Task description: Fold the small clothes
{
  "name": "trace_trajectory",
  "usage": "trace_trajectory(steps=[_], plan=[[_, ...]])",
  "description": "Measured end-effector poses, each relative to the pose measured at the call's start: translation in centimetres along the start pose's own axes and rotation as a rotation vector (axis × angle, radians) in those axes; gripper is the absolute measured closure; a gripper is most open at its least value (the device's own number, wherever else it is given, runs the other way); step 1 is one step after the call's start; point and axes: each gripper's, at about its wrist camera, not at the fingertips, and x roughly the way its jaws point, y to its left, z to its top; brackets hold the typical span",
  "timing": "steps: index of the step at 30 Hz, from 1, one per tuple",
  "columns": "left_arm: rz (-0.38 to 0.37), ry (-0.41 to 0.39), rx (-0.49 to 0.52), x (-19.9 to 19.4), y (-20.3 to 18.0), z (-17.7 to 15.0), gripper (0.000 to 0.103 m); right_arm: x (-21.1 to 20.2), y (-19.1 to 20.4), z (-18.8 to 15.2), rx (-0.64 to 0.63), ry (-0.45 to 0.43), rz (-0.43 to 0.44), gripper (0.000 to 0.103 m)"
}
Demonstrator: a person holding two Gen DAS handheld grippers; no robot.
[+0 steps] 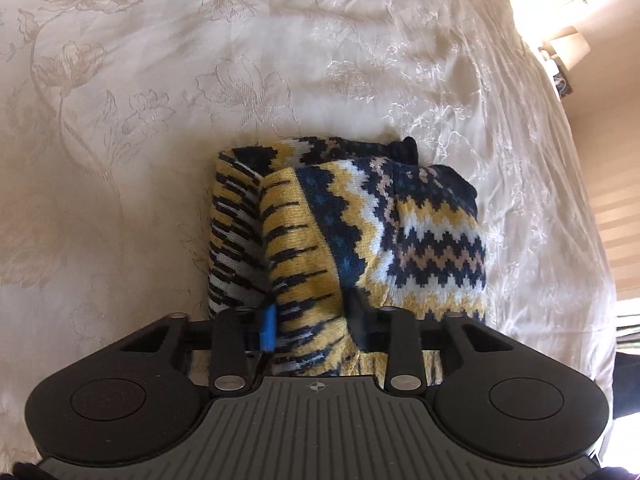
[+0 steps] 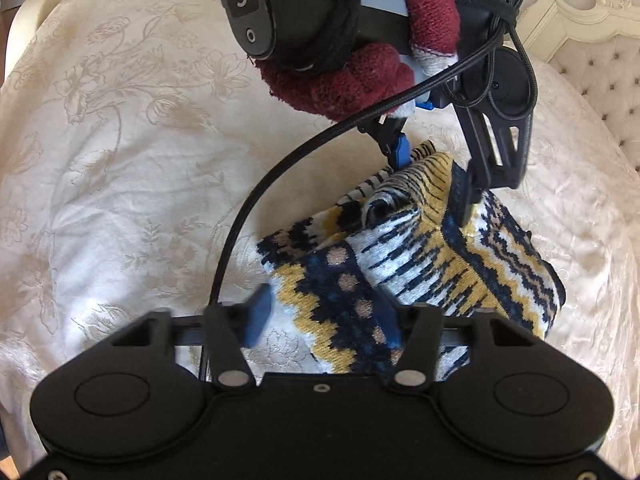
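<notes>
A small knitted garment [image 1: 360, 224] in navy, yellow and white zigzag lies bunched and partly folded on a cream bedspread [image 1: 140, 100]. My left gripper [image 1: 312, 320] is shut on a raised fold of its ribbed hem, fingers pressed into the knit. In the right wrist view the left gripper [image 2: 432, 172] shows from outside, held by a hand in a dark red glove [image 2: 352, 80], pinching the garment's [image 2: 420, 264] far edge. My right gripper [image 2: 324, 316] has its jaws apart around the near corner; the blue left finger [image 2: 258, 312] stands clear of the fabric.
The cream floral bedspread [image 2: 100, 160] spreads to the left and far side. A tufted white headboard [image 2: 592, 52] is at the right. A black cable [image 2: 256, 200] hangs from the left gripper across the bed. A lamp [image 1: 568, 50] and window light lie beyond the bed edge.
</notes>
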Motion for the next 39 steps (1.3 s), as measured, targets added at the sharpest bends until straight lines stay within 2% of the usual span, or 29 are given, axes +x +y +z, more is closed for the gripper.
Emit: trace_trajectory(steps=[1, 6, 8, 10, 14, 17, 19, 20, 21, 22, 23, 25, 27, 31, 36, 39], plan=[[-0.008, -0.013, 0.004, -0.3, 0.0, -0.1, 0.084, 0.1, -0.4, 0.1, 0.025, 0.003, -0.001, 0.091], [0.001, -0.157, 0.184, -4.5, -2.7, -0.2, 0.088, -3.4, -2.7, 1.6, 0.182, -0.101, 0.004, 0.091], [0.018, -0.193, 0.221, -5.7, -3.0, -0.2, 0.095, -4.2, -2.9, 2.3, 0.195, -0.122, 0.022, 0.091], [0.037, -0.163, 0.197, -5.2, -2.2, 0.1, 0.095, -3.5, -2.6, 2.7, 0.196, -0.101, 0.046, 0.091], [0.130, -0.102, 0.165, -2.1, -0.1, -0.2, 0.094, 0.6, -1.7, 2.6, 0.222, -0.019, 0.130, 0.090], [0.167, -0.088, 0.179, -1.1, 0.3, -0.8, 0.092, 2.6, -1.0, 2.6, 0.210, 0.031, 0.184, 0.085], [0.158, -0.104, 0.181, -1.5, 0.2, -0.9, 0.090, 2.4, -1.3, 2.6, 0.222, 0.023, 0.206, 0.076], [0.149, -0.110, 0.178, -1.8, 0.2, -0.9, 0.086, 1.9, -1.7, 2.5, 0.242, 0.013, 0.207, 0.076], [0.140, -0.119, 0.175, -2.2, 0.3, -1.0, 0.075, 1.4, -2.2, 2.3, 0.266, 0.005, 0.205, 0.074], [0.125, -0.132, 0.175, -2.8, 0.3, -1.1, 0.066, 0.9, -2.8, 2.1, 0.296, -0.006, 0.206, 0.062], [0.104, -0.147, 0.178, -3.3, 0.4, -1.2, 0.063, 0.2, -3.5, 1.8, 0.330, -0.023, 0.205, 0.054], [0.076, -0.163, 0.184, -4.4, 0.6, -1.5, 0.039, -1.2, -5.2, 1.0, 0.405, -0.064, 0.210, 0.034], [0.062, -0.184, 0.173, -5.4, 0.7, -2.1, 0.028, -2.4, -7.3, 0.0, 0.502, -0.096, 0.199, 0.029], [0.044, -0.181, 0.129, -6.1, 1.1, -4.0, 0.026, -2.9, -12.7, -3.0, 0.755, -0.118, 0.162, 0.018], [0.025, -0.096, 0.087, -4.7, 1.5, -7.1, 0.026, -0.3, -19.9, -7.4, 1.082, -0.118, 0.152, 0.017], [0.000, -0.044, 0.061, -3.5, 1.9, -8.6, 0.026, 1.1, -22.5, -9.1, 1.199, -0.111, 0.173, 0.017]])
